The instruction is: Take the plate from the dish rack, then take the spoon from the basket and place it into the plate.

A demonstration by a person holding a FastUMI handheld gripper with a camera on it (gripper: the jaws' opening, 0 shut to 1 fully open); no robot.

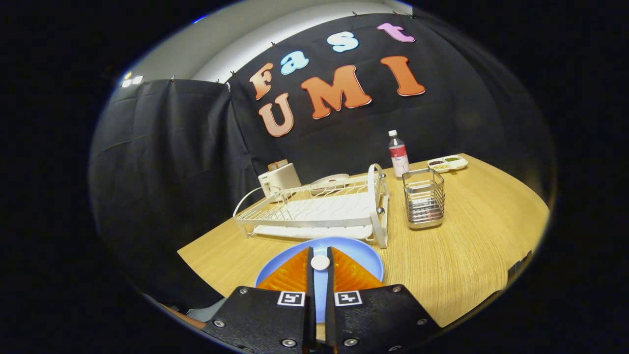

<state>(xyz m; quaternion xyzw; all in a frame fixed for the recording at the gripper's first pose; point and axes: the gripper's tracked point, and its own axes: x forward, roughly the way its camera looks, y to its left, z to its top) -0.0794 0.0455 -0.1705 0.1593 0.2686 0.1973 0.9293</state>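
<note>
A pale wood-grain table fills the lower scene, its rounded edge curving off toward the near right. Black cloth hangs as the wall behind it and down the left side; above the cloth a strip of light grey ceiling shows.

The gripper hangs over the near edge of the table, fingers drawn close together with a small white rounded thing, seemingly the spoon, pinched between their tips; whether both press on it I cannot tell for sure. A blue plate lies flat on the table right under the fingers.

Just beyond the plate stands a white wire rack, a pale dish resting at its far end. To the right of the rack, apart from it, stands a wire basket. Behind the basket is a bottle with a white cap, and further right a small tray with compartments. A white toaster sits behind the rack's left end, against the cloth.
</note>
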